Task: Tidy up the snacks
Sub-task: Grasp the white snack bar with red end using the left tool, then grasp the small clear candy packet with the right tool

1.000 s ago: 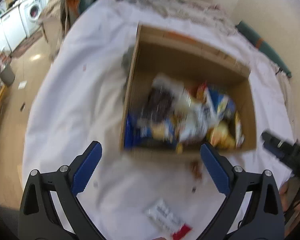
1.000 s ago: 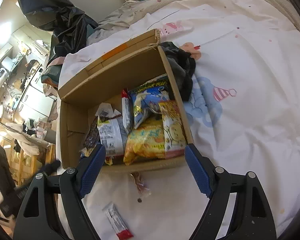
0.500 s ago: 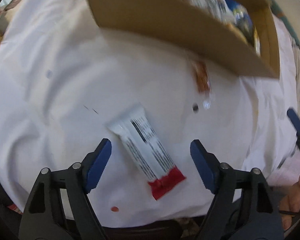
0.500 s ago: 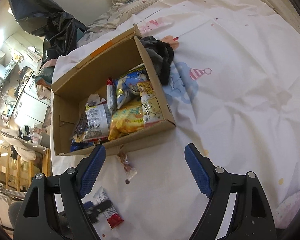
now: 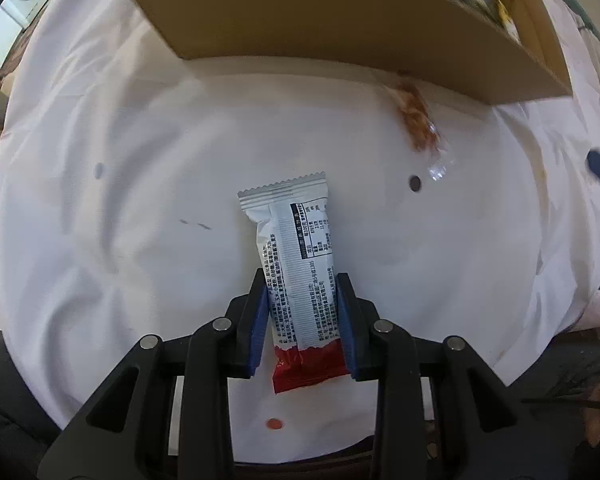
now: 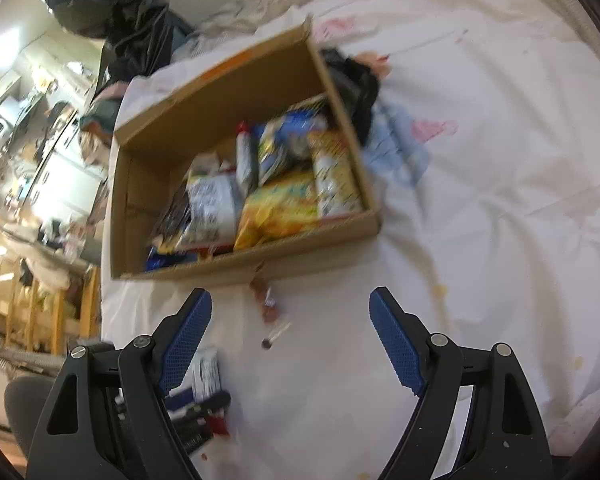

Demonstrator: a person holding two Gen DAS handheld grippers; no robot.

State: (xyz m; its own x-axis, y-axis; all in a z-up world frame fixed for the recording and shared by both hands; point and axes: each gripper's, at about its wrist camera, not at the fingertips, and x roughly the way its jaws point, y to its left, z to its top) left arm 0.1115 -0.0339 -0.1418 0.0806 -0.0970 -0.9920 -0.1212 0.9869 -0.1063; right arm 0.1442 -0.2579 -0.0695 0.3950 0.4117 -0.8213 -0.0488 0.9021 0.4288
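Left gripper (image 5: pixel 302 280) clamps 1 snack bar (image 5: pixel 300 276).

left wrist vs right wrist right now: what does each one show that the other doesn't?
Only left wrist: the left gripper shut on the white snack bar, printed back up, red end nearest the camera.

Only right wrist: the snack packets inside the cardboard box, a dark cloth beside it, and the right gripper open and empty.

Both: the box, the white sheet, the small clear-wrapped snack by the box's near wall.
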